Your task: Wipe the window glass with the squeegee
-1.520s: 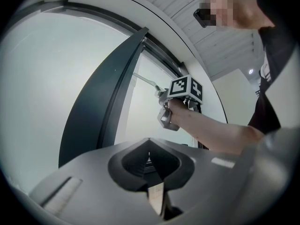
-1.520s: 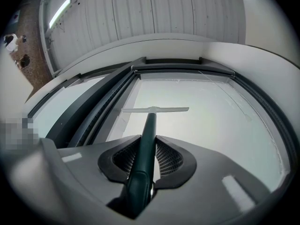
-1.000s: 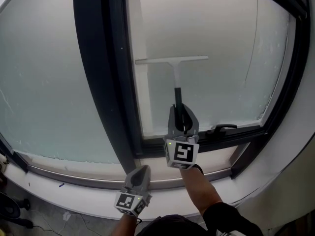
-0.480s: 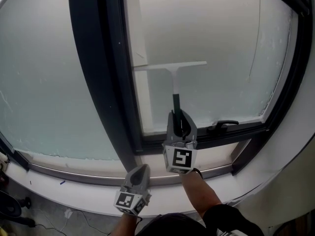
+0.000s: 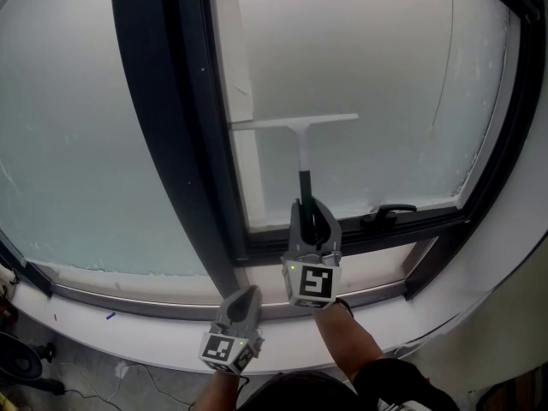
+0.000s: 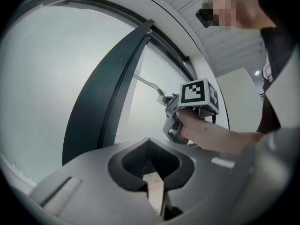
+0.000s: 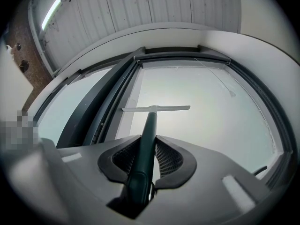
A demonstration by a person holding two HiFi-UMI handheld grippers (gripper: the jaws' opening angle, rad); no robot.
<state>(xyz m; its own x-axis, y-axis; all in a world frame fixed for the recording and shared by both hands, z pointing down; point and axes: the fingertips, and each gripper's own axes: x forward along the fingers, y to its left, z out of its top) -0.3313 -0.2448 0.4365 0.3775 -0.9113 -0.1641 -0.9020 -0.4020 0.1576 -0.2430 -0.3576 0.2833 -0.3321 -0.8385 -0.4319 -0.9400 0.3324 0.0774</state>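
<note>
Frosted window glass [image 5: 377,101] fills the background, set in a dark grey metal window frame [image 5: 163,127] whose broad upright bar divides a left pane from a right pane. Below the frame runs a white curved window sill [image 5: 128,336]. A black lever window handle [image 5: 390,212] sits on the frame's bottom rail, near the right pane's lower right corner.

Item under task: a squeegee with a white straight blade and a dark green handle [image 5: 301,139]. The blade lies level across the left part of the right pane, at about mid-height, its left end close to the pane's left edge. Contact between blade and glass cannot be confirmed. The handle runs straight down from the blade's middle.

Right gripper [image 5: 312,217]: raised in front of the bottom rail, jaws clamped on the lower end of the squeegee handle, as its own view [image 7: 145,158] shows, with the handle passing between both ribbed pads up to the blade [image 7: 155,108].

Left gripper [image 5: 248,296]: held low over the sill, left of and below the right gripper and apart from it. Its own view [image 6: 152,184] shows the jaws brought together with nothing between them
</note>
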